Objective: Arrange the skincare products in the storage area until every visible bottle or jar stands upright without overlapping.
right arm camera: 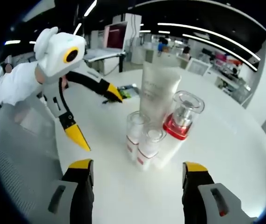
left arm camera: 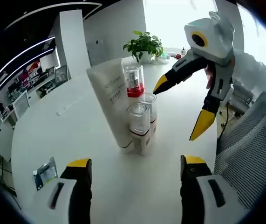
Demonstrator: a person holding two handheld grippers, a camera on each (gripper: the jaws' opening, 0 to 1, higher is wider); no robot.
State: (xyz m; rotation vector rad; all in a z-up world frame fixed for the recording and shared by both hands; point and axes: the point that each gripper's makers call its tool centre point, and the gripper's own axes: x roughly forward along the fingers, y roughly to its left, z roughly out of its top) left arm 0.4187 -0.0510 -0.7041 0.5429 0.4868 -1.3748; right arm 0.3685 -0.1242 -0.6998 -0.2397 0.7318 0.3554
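Four skincare items stand clustered on the round white table (left arm camera: 53, 126). A tall white tube (left arm camera: 107, 100) (right arm camera: 157, 88) stands on its cap. Against it is a white bottle with a red band and clear cap (left arm camera: 133, 81) (right arm camera: 181, 116). Two small clear-capped bottles (left arm camera: 139, 122) (right arm camera: 136, 130) stand close together in front, one (right arm camera: 149, 144) nearer the right gripper. My left gripper (left arm camera: 136, 163) (right arm camera: 95, 114) is open, short of the cluster. My right gripper (right arm camera: 137, 167) (left arm camera: 181, 105) is open too, on the cluster's other side, holding nothing.
A potted plant (left arm camera: 144, 45) stands at the table's far edge. A small printed packet (left arm camera: 45, 172) (right arm camera: 126, 91) lies flat on the table. A grey mesh chair (left arm camera: 249, 158) (right arm camera: 16, 154) stands beside the table. A person's white sleeve (right arm camera: 11, 84) holds the left gripper.
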